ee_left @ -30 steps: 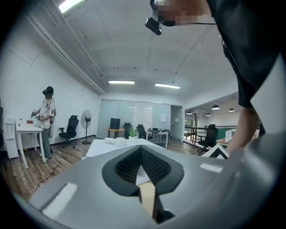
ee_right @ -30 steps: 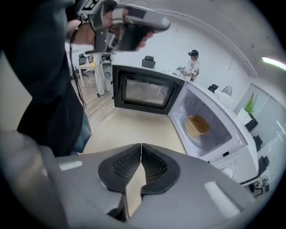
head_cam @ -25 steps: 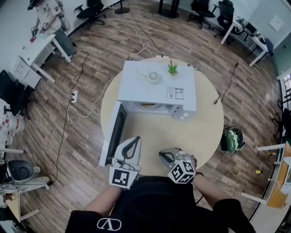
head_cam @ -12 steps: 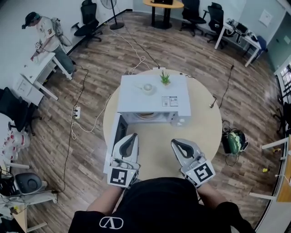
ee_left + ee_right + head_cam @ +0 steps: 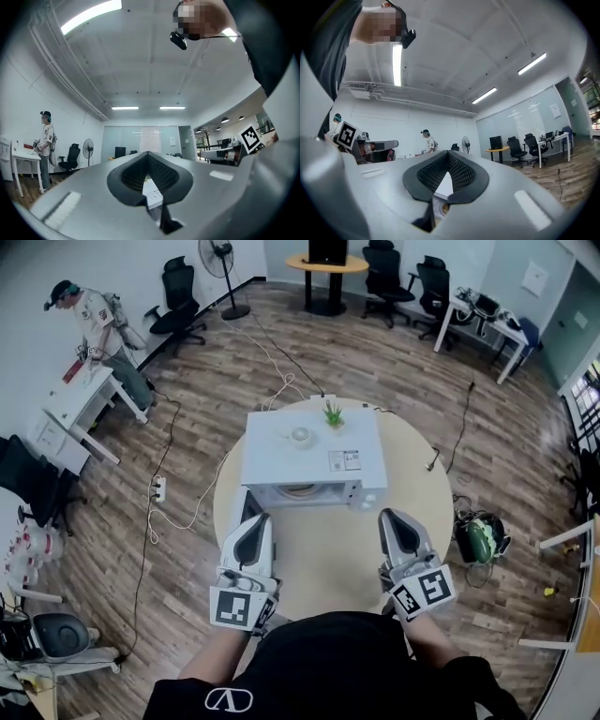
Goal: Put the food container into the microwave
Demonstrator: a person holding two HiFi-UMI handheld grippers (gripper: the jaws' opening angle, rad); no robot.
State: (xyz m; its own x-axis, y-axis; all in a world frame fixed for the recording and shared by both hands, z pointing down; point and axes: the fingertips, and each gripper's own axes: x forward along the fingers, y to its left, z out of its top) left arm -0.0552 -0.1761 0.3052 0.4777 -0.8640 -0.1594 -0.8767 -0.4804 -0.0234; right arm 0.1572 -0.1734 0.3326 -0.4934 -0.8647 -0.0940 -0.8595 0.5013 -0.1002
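Open-plan office, wood-plank floor. Black swivel chairs at 11 and 1 o'clock, black pedestal fan at 11. A person in a cap stands at a white side desk at 10 o'clock. White power strip on the floor at 9.

Centre: round pale wooden bench. White box-shaped microwave sits on its far half, mouth facing 6 o'clock. Hinged microwave door is swung open toward 8 o'clock. Round beige food container lies inside the cavity, only its near edge showing under the roof. On the microwave's top: small green potted plant at 12, small white round object just at 9 of it, too small to identify, and a square printed label near the front edge.

Left tongs are over the bench at 7 o'clock of the microwave, beside the open door, tips pointing to 12. In the left gripper view the left tongs are pressed together with nothing between them.

Right tongs are at 5 o'clock of the microwave, tips also to 12, well apart from the left pair. The right gripper view shows the right tongs closed tight and empty.
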